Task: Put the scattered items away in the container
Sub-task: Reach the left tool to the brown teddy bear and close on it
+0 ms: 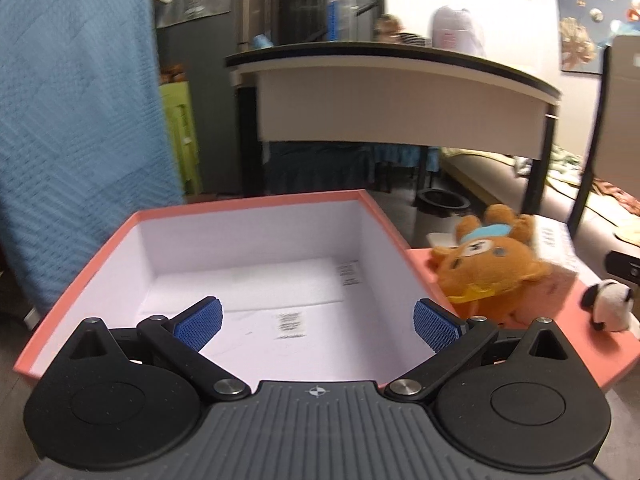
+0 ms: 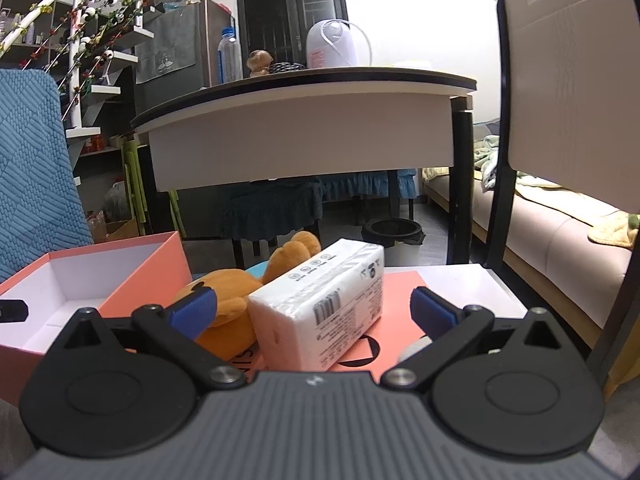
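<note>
A pink box (image 1: 256, 202) with a white inside stands open, holding only flat paper slips. My left gripper (image 1: 318, 322) hovers open over its near part, nothing between the blue pads. To the box's right, on the pink lid (image 1: 600, 356), lie an orange plush bear (image 1: 492, 268), a white tissue pack (image 1: 556, 248) behind it and a small black-and-white plush (image 1: 610, 304). In the right wrist view my right gripper (image 2: 314, 308) is open around the near end of the tissue pack (image 2: 324, 304), pads apart from it. The bear (image 2: 232, 300) lies just left of the pack, beside the box (image 2: 148, 276).
A round-edged table (image 2: 304, 120) stands behind, with a bottle and other items on top. A blue quilted cloth (image 1: 72, 120) hangs at left. A chair back (image 2: 568, 92) rises at right, a beige sofa (image 2: 552, 248) beyond it. A black bowl (image 2: 394, 232) sits on the floor.
</note>
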The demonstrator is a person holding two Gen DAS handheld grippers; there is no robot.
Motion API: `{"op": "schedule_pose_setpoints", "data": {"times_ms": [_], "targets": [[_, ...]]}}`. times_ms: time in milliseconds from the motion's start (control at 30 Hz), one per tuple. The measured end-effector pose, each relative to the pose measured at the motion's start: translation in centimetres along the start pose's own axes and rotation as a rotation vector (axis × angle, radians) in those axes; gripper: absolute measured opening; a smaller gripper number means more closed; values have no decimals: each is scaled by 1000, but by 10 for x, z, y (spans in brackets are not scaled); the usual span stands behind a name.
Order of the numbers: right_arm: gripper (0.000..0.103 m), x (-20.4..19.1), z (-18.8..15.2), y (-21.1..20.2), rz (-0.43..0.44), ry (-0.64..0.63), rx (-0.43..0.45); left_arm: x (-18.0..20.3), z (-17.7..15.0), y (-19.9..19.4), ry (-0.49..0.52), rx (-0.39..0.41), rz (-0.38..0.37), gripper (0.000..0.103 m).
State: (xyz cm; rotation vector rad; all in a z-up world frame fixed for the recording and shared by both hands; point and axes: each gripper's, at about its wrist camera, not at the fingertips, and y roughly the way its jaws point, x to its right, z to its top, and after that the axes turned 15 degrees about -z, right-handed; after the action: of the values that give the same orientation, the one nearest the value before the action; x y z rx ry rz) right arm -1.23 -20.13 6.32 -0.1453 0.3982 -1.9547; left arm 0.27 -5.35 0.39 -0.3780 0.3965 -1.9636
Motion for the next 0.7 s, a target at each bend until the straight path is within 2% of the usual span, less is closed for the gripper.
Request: {"op": "schedule_pose_setpoints", "data": {"times_ms": [333, 533, 700], "targets": [[103, 26, 2, -9, -31, 42, 21, 67, 8, 32, 154, 34, -167, 102], [103, 46, 2, -11, -46, 69, 15, 108, -1, 64, 306, 14, -156, 102], [103, 61, 2, -10, -58, 87, 6, 128, -10, 90, 384, -25, -170, 102]]}}
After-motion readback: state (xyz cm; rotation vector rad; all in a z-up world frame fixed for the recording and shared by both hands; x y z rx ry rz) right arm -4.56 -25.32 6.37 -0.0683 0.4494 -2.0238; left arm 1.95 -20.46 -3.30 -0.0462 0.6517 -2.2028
